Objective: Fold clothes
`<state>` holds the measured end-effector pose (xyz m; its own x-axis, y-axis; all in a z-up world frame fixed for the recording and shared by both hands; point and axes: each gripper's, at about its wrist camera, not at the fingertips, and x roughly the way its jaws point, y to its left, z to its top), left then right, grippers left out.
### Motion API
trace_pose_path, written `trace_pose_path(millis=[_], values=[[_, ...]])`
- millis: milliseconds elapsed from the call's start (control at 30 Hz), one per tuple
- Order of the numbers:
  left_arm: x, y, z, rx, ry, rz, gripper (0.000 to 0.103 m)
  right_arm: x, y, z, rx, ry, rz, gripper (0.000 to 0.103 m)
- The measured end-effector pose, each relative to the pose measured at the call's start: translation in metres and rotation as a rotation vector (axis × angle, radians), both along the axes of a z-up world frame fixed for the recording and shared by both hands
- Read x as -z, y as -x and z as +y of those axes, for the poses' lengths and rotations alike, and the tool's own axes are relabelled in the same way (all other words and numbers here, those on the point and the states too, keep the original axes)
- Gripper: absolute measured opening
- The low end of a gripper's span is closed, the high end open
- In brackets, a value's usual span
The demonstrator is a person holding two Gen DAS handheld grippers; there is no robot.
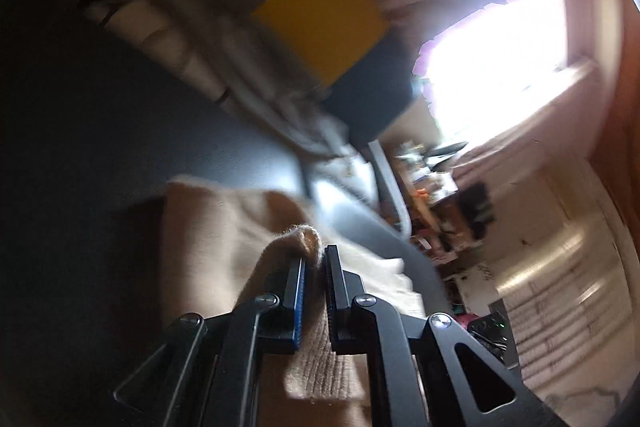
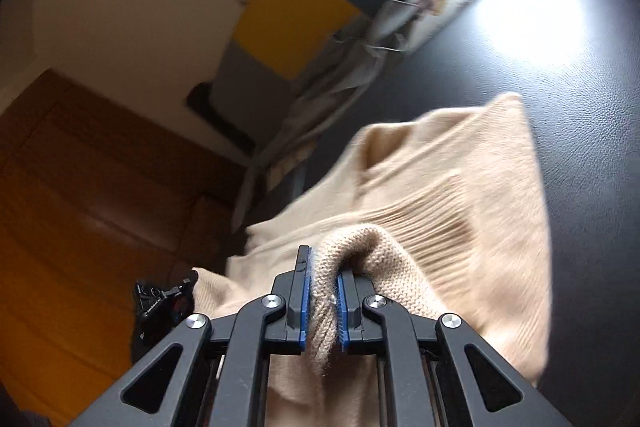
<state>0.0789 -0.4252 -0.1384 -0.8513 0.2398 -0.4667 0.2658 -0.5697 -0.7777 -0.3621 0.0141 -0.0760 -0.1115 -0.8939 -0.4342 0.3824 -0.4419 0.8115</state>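
The left gripper is closed on a fold of the beige knit sweater; the right gripper pinches a ribbed edge of it. Soft, light and stretchy, it should droop and sag, so hems or corners look the best holds. Beyond, it drapes over the dark tabletop.

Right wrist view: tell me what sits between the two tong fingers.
A bunched fold of the beige knit sweater is pinched between the right tongs' blue pads, shown in the right wrist view.
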Motion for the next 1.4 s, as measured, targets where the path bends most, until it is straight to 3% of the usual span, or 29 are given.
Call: trace_pose_path(millis=[133, 333, 500, 600, 733, 800, 867, 1033, 1167, 1400], values=[[0.029, -0.008, 0.007, 0.015, -0.006, -0.047, 0.007, 0.019, -0.004, 0.004, -0.003, -0.03, -0.033, 0.008], [0.031, -0.074, 0.036, 0.011, 0.016, -0.073, 0.006, 0.026, -0.052, 0.036, -0.03, -0.01, -0.025, 0.007], [0.026, -0.138, 0.077, 0.023, 0.067, -0.117, 0.006, 0.026, -0.104, 0.077, -0.019, -0.01, -0.073, 0.007], [0.027, -0.163, 0.081, 0.004, 0.05, -0.118, 0.007, 0.024, -0.131, 0.094, -0.026, -0.001, -0.1, 0.008], [0.015, -0.177, 0.077, -0.022, 0.028, -0.099, 0.008, 0.02, -0.15, 0.103, -0.053, 0.028, -0.124, 0.019], [0.007, -0.185, 0.077, -0.034, 0.019, -0.082, 0.016, 0.011, -0.156, 0.109, -0.058, 0.041, -0.11, 0.037], [-0.001, -0.193, 0.076, -0.046, 0.01, -0.066, 0.019, -0.001, -0.165, 0.115, -0.078, 0.054, -0.074, 0.065], [-0.004, -0.23, 0.087, -0.05, 0.003, -0.073, 0.023, -0.011, -0.186, 0.122, -0.143, 0.067, -0.043, 0.067], [0.002, -0.253, 0.102, -0.027, 0.002, -0.11, 0.024, -0.006, -0.192, 0.12, -0.17, 0.021, -0.031, 0.067], [0.001, -0.255, 0.114, 0.012, 0.019, -0.092, 0.027, -0.003, -0.189, 0.112, -0.158, -0.039, -0.011, 0.067]])
